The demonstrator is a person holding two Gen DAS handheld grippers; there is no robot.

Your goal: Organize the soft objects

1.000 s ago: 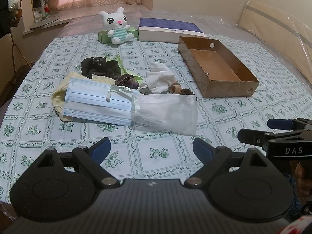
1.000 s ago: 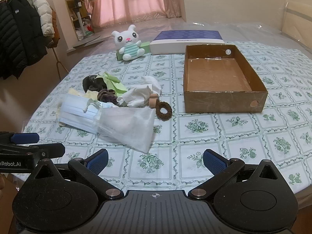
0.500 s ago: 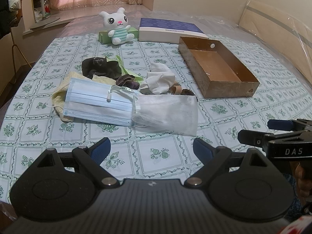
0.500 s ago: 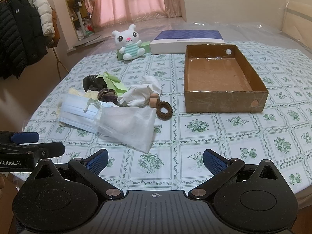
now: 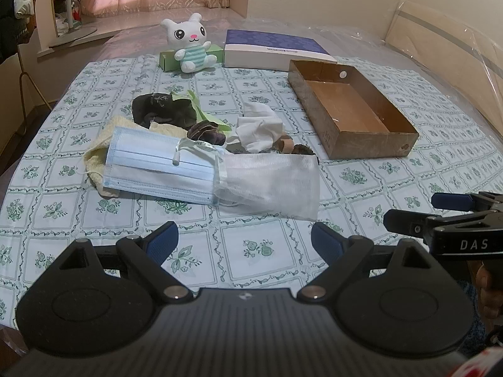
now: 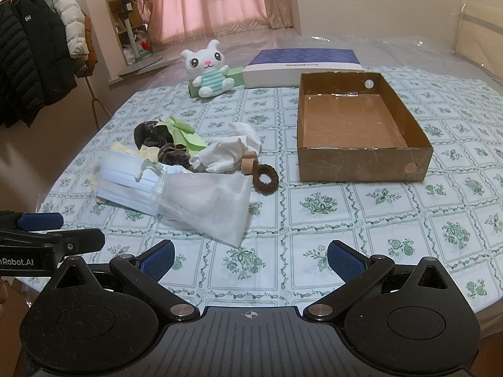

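Observation:
A heap of soft things lies mid-table: a blue face mask (image 5: 157, 163) (image 6: 125, 179), a white mesh pouch (image 5: 273, 182) (image 6: 210, 204), a white cloth (image 5: 259, 130) (image 6: 229, 154), a dark cloth (image 5: 160, 110), a green cloth (image 6: 179, 132), a yellow cloth (image 5: 97, 157), a dark scrunchie (image 5: 206, 133) and a brown hair tie (image 6: 265, 178). An empty cardboard box (image 5: 371, 144) (image 6: 361, 165) stands to their right. My left gripper (image 5: 245, 242) is open and empty, short of the pouch. My right gripper (image 6: 250, 256) is open and empty near the table's front edge.
A white plush bunny (image 5: 190, 45) (image 6: 209, 72) leans on a green box (image 5: 168, 59) at the back. A purple and white flat box (image 5: 273, 50) (image 6: 301, 64) lies beside it. Coats hang on a rack (image 6: 34, 56) at the left.

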